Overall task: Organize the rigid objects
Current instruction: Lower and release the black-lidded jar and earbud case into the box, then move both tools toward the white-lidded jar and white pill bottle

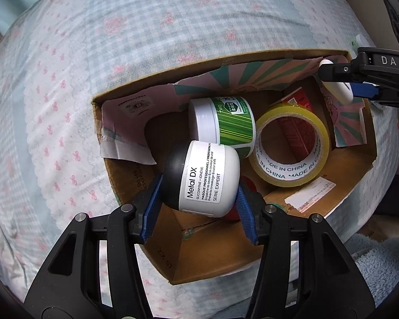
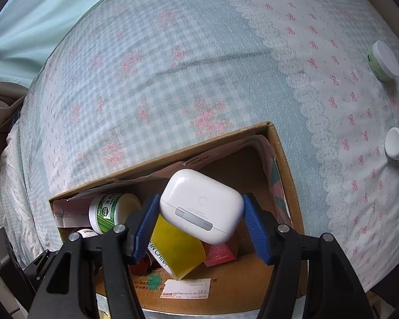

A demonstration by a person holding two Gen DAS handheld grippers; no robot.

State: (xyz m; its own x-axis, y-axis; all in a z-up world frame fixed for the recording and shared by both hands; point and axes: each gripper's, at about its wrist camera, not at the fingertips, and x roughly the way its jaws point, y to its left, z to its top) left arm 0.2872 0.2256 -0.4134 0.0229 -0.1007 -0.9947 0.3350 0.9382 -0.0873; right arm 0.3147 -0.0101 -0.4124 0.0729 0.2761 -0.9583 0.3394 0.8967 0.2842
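Left wrist view: the Metal DX jar, white with a black lid, is pinched on its side in the left claw above the open cardboard box. Inside the box lie a green-striped jar and a yellow tape roll. The right claw pinches a white earbud case over the same box. Beyond, on the checked bedspread, sit two white-capped containers, well apart from the box.

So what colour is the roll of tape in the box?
Yellow, with a white inside printed "MADE IN CHINA". The roll of tape shows best in the left wrist view.
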